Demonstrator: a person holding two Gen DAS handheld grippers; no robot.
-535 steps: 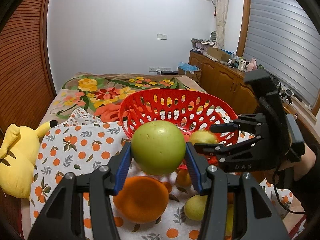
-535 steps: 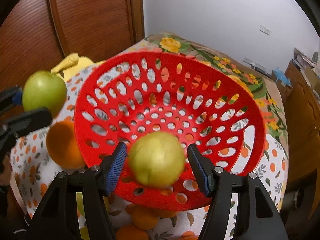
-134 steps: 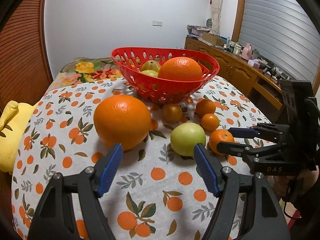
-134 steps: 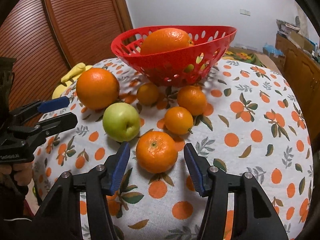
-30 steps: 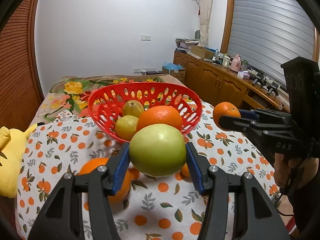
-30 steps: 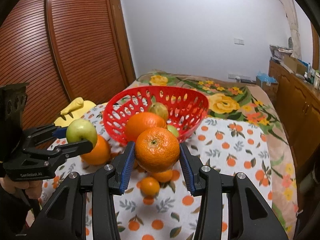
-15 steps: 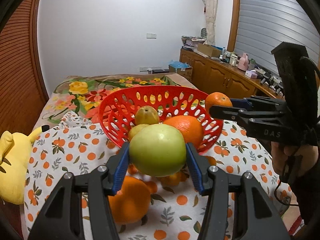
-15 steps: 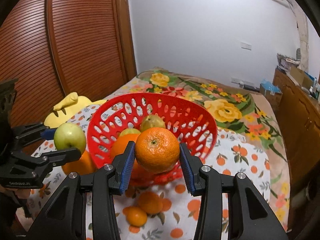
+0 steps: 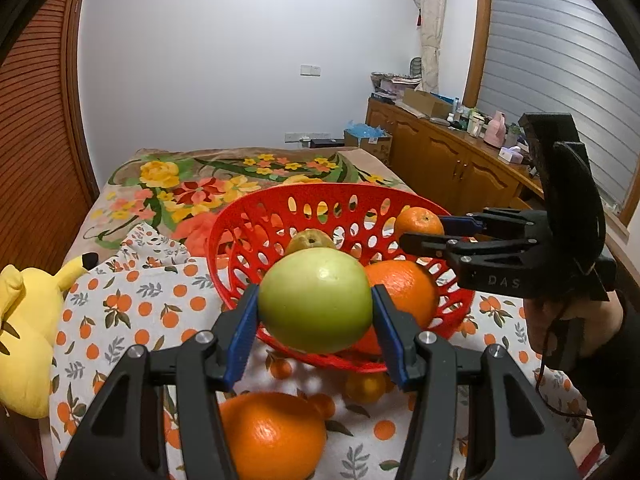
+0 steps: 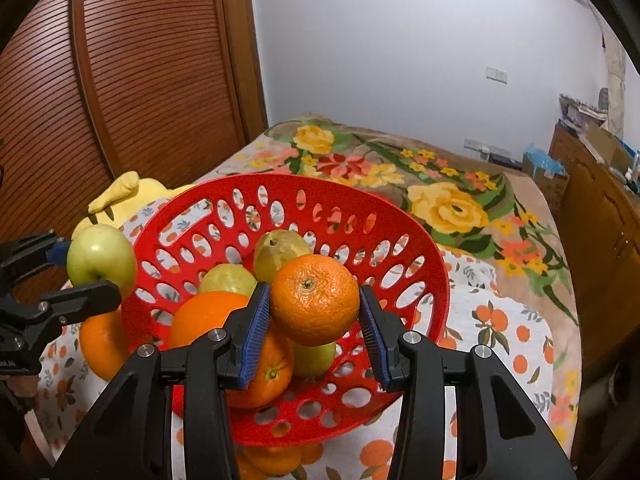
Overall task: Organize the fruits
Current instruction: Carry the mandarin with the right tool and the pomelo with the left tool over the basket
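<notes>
My left gripper [image 9: 314, 312] is shut on a green apple [image 9: 314, 300] and holds it over the near rim of the red perforated basket [image 9: 256, 236]. My right gripper [image 10: 314, 318] is shut on a small orange [image 10: 316, 300] and holds it above the basket [image 10: 416, 280]. In the basket lie a big orange [image 10: 208, 316], a yellow-green pear [image 10: 280, 250] and more green fruit [image 10: 228, 278]. The left wrist view shows the right gripper [image 9: 424, 234] over the basket's right rim; the right wrist view shows the left gripper with the apple [image 10: 100, 260] at the left rim.
The basket stands on an orange-print cloth [image 9: 152, 308]. A large orange [image 9: 272, 436] and small oranges [image 9: 364, 386] lie on the cloth in front of the basket. A yellow plush toy [image 9: 20, 320] lies at the left. A floral blanket [image 9: 192, 188] lies behind; wooden cabinets [image 9: 452, 168] stand right.
Both grippers have moved forward with their fruit. The apple is now over the basket's near rim and the small orange is above the fruit inside.
</notes>
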